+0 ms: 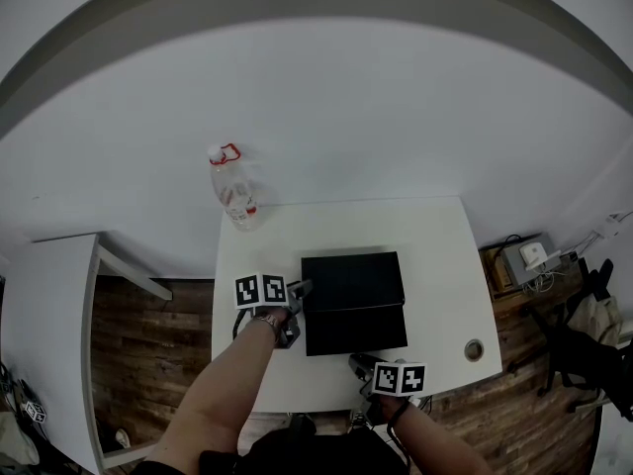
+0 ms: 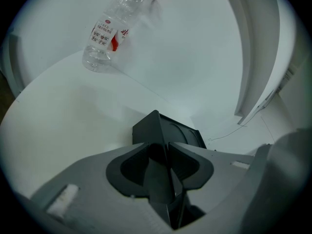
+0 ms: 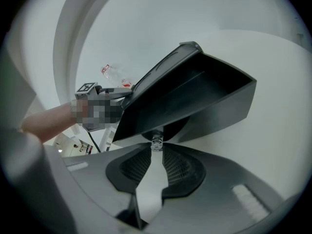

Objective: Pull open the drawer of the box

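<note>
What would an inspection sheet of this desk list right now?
Surface: white table, one grommet hole.
Job's things: black box, its drawer partly pulled out.
Clutter: plastic bottle at the far left corner.
Grippers: left gripper shut, tips at the box's left side; right gripper shut on the drawer's clear knob.
Cables: wires by a grey box right of the table.
Surroundings: wooden floor, white shelf at left.
</note>
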